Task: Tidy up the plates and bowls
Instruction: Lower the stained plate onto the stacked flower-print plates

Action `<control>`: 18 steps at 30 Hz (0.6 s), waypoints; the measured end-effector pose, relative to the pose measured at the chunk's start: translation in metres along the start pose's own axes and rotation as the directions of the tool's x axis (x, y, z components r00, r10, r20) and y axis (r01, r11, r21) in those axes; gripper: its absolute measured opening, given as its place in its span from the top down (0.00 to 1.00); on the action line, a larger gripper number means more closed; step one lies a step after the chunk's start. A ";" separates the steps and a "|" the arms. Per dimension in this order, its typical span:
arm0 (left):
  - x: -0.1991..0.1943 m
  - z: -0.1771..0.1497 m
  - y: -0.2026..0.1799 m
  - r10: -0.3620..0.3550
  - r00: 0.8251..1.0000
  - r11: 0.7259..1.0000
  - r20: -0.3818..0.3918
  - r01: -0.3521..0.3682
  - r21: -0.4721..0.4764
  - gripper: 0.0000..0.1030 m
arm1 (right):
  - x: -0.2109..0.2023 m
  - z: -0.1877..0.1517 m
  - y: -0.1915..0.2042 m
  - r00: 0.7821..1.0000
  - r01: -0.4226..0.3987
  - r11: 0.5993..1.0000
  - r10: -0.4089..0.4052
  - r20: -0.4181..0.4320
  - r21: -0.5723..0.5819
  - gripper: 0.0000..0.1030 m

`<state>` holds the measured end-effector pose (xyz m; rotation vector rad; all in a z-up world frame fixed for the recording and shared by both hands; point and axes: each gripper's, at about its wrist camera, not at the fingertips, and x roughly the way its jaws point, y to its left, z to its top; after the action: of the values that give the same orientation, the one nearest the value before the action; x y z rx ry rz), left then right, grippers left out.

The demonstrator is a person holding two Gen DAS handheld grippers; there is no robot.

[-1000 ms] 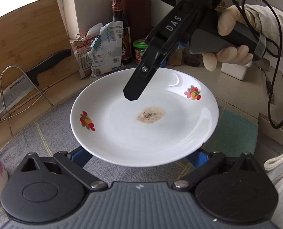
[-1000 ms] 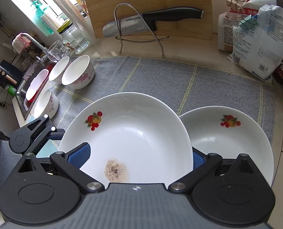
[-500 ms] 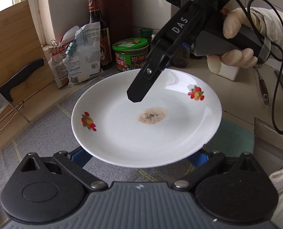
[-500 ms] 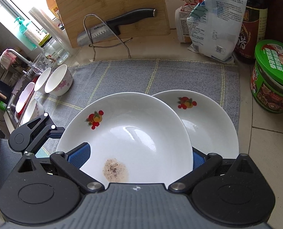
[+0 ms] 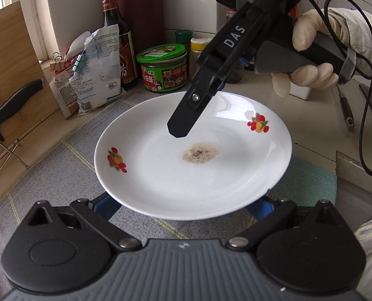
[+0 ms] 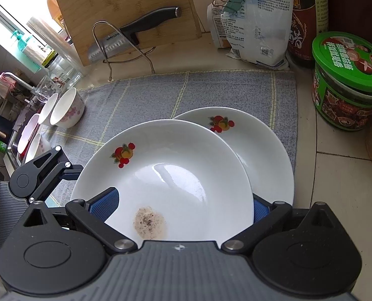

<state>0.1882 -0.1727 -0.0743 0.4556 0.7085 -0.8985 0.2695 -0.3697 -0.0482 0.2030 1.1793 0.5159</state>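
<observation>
Between the wide-set blue pads of the left gripper (image 5: 183, 205) we see the near rim of the soiled plate (image 5: 193, 165) lying over both pads. We cannot tell whether these jaws are clamping it or only carrying it from beneath. The right gripper (image 6: 180, 205) shows the same picture from its own side: pads well apart, with the plate's rim across them. One black finger reaches over the plate's upper face in the left wrist view, and its partner is hidden. So here too we cannot say whether the jaws are clenched or slack. We judge that the plate is shared between both tools to keep it level, since the brown speckled stain (image 5: 201, 152) sits near its middle and would smear if it tipped. Just beyond and below the right jaws, a second plate (image 6: 263, 155) with the same fruit print rests on the grey cloth (image 6: 211, 90). The carried plate partly overlaps it, which suggests the two are meant to stack. Farther left of the jaws, small flowered bowls (image 6: 66, 111) cluster at the cloth's edge. To the right, a green-lidded jar (image 6: 349, 80) stands on the bare counter (image 6: 336, 188), close enough to mind when lowering.
</observation>
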 end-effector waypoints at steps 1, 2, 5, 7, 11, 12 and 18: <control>0.001 0.000 0.000 0.000 1.000 1.000 -0.003 0.000 0.001 0.01 | 0.000 0.000 -0.001 1.000 0.000 1.000 0.000 0.000 0.002 0.00; 0.002 0.000 0.000 0.001 1.000 1.000 -0.007 -0.001 0.003 0.01 | 0.001 0.000 -0.002 1.000 -0.001 1.000 0.001 0.001 0.003 0.00; 0.005 0.000 -0.001 0.003 1.000 1.000 -0.018 -0.003 0.007 0.01 | 0.001 -0.001 -0.004 1.000 -0.007 1.000 0.007 0.004 0.006 0.00; 0.007 0.001 -0.001 0.001 1.000 1.000 -0.023 -0.001 0.009 0.01 | 0.001 -0.001 -0.006 1.000 -0.011 1.000 0.011 0.007 0.010 0.00; 0.009 0.002 -0.001 -0.001 1.000 1.000 -0.030 0.001 0.016 0.01 | 0.002 -0.003 -0.010 1.000 -0.014 1.000 0.014 0.007 0.016 0.00; 0.010 0.002 -0.001 -0.001 1.000 1.000 -0.031 0.002 0.018 0.01 | 0.002 -0.003 -0.011 1.000 -0.016 1.000 0.015 0.007 0.018 0.00; 0.013 0.004 -0.002 -0.002 0.999 1.000 -0.041 0.003 0.024 0.01 | 0.002 -0.005 -0.015 1.000 -0.021 0.999 0.020 0.012 0.028 0.00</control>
<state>0.1936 -0.1828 -0.0810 0.4953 0.7363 -0.9032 0.2700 -0.3821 -0.0576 0.2422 1.1745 0.5155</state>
